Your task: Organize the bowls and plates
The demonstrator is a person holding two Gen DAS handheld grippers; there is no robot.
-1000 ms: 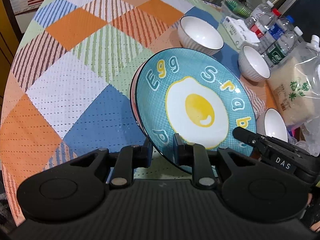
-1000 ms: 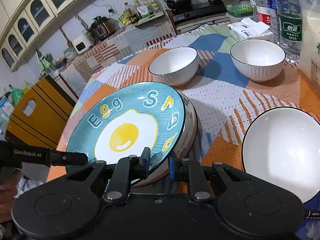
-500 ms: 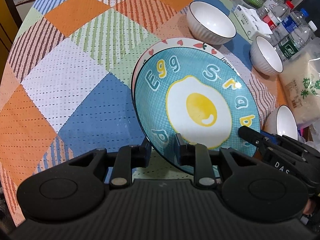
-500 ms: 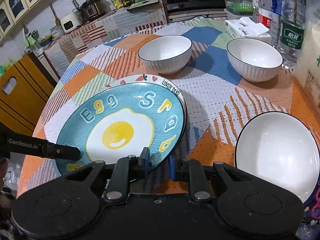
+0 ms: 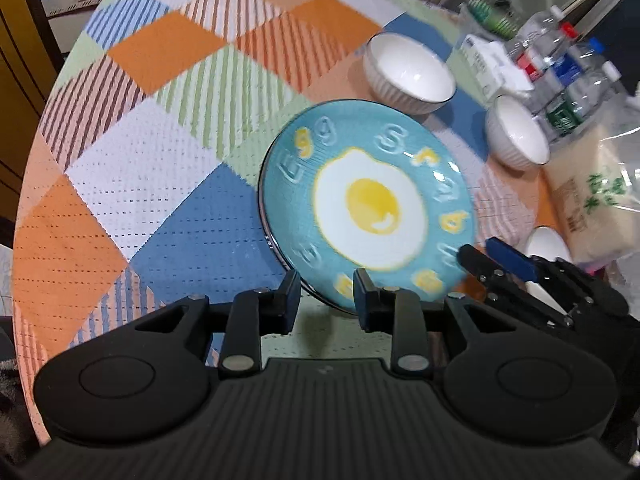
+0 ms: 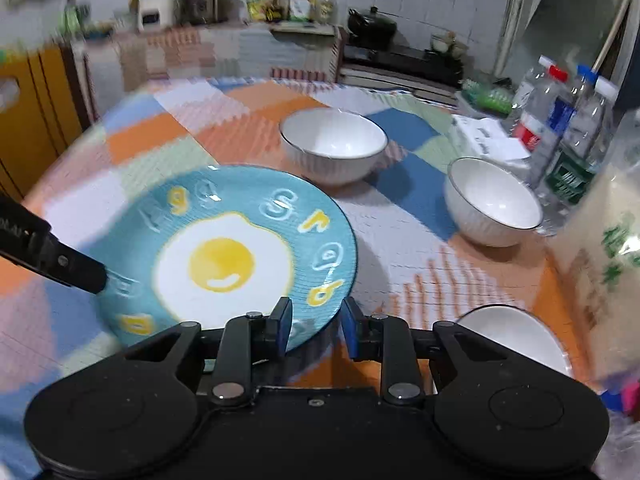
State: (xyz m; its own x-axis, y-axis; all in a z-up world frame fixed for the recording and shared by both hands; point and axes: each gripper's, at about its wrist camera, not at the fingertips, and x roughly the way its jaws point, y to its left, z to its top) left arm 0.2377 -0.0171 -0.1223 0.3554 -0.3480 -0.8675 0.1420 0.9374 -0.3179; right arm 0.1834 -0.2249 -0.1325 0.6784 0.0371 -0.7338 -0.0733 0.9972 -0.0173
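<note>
Left wrist view: the left gripper [image 5: 326, 294] sits at six o'clock, its jaws opening, with the near rim of the blue fried-egg plate [image 5: 370, 204] passing between the pads and gaps showing on both sides, so nothing is pinched. The plate lies at the centre of the view on the patchwork tablecloth [image 5: 160, 160], and only a thin dark edge shows beneath it. At four o'clock the right gripper [image 5: 496, 260] reaches toward the plate's rim. One white bowl [image 5: 408, 74] stands at one o'clock, a second white bowl [image 5: 518, 136] at two o'clock, and a third white bowl [image 5: 548, 242] peeks out at four o'clock behind the right gripper. Water bottles [image 5: 568, 76] and a bag of rice [image 5: 600, 200] crowd the right edge. Right wrist view, blurred: the right gripper [image 6: 316, 326] is at six o'clock, jaws opening, the plate [image 6: 224, 256] rim between the pads and not squeezed. The left gripper [image 6: 60, 260] comes in from nine o'clock to the plate's left rim. A bowl [image 6: 334, 144] sits at twelve o'clock, another [image 6: 494, 202] at two o'clock, and a third [image 6: 516, 338] at four o'clock, with bottles [image 6: 560, 136] at the right edge.
</note>
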